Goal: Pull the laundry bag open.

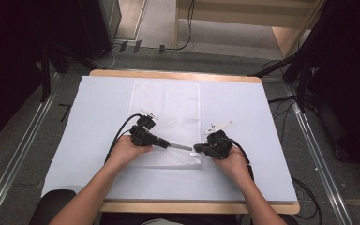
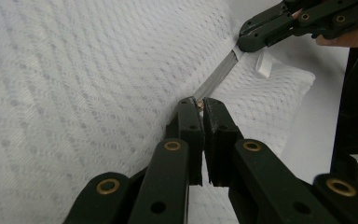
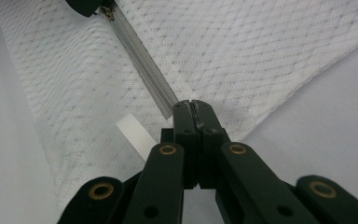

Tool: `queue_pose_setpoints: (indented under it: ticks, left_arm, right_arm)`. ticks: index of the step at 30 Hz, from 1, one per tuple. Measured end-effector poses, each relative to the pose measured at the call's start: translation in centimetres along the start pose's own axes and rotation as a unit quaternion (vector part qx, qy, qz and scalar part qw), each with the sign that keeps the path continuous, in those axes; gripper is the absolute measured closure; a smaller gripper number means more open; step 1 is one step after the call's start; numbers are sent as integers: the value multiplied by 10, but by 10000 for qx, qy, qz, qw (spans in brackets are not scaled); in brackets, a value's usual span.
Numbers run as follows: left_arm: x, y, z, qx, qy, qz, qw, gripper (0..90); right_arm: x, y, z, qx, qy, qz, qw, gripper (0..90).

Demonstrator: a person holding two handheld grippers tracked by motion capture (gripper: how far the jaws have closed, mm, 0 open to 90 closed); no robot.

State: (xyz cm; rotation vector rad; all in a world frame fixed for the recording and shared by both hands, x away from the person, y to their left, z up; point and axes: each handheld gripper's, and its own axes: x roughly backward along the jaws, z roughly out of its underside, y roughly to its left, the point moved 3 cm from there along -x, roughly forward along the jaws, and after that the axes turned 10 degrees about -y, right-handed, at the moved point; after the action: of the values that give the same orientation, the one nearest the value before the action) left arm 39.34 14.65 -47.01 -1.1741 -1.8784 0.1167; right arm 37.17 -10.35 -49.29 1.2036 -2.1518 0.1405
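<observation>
**A:** What sits nearest the person in this figure?

**B:** The near edge of a white mesh pillowcase (image 1: 166, 117), which lies flat on the pale blue table cover (image 1: 262, 164). A grey zipper (image 1: 182, 146) runs along that edge between the two tools.

**A:** How do the tongs stand?

**B:** Both are pressed together. The left gripper (image 2: 199, 103) is clamped on the zipper pull (image 2: 199, 105), a small metal piece just visible between its tips. The right gripper (image 3: 192, 106) is clamped on the pillowcase at the zipper's end, just beside a white ribbed label (image 3: 135, 135). The stretch of zipper between them looks taut and lifted slightly off the cloth.

**A:** What makes this step go well?

**B:** Judging from the pose, the zipper is being drawn along its track. The right gripper should act as a fixed anchor, holding the cloth in line with the teeth. The left one should pull the slider straight along the zipper, low and level, never sideways, or the mesh may catch in the teeth. A grip so close to the tips can slip off the small pull, so a steady draw is safer than a jerk.

**A:** And farther off?

**B:** The rest of the pillowcase extends smooth toward the table's far wooden edge (image 1: 173, 75).
</observation>
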Motion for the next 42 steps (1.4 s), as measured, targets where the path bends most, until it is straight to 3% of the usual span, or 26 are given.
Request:
queue_pose_setpoints:
  ticks: [23, 42]
  left_arm:
    - [27, 14, 11, 156, -70, -134, 9998, 885]
    - [48, 17, 13, 206, -50, -211, 9996, 885]
  right_arm:
    - [0, -2, -1, 73, 51, -105, 9999, 900]
    - [-1, -2, -2, 46, 65, -131, 9999, 900]
